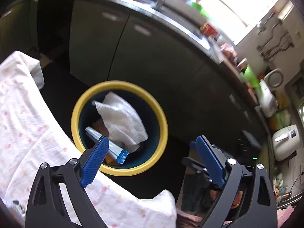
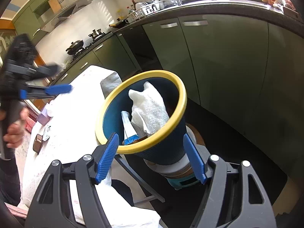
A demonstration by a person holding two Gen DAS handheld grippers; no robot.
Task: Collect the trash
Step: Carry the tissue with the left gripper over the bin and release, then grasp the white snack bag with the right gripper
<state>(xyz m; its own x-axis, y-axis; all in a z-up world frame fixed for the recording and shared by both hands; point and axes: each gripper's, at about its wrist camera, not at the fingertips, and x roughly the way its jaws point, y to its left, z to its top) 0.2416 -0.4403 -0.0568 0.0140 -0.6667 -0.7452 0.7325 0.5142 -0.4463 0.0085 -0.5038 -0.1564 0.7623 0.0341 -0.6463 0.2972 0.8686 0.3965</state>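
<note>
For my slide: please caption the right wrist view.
Right gripper holds yellow-rimmed bin containing paper towel.

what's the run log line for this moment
left tongs: open, empty, above bin | right tongs: clamped on trash bin | bin contents: paper towel, blue-white wrapper | tablecloth beside bin

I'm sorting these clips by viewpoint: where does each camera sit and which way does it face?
Left wrist: on the left gripper, looking down into the yellow-rimmed bin beside the cloth-covered table; its blue fingers show.
Right wrist: on the right gripper, facing the tilted bin between its fingers; the person's hand shows.
Shared: bin, paper towel, green cabinets.
</note>
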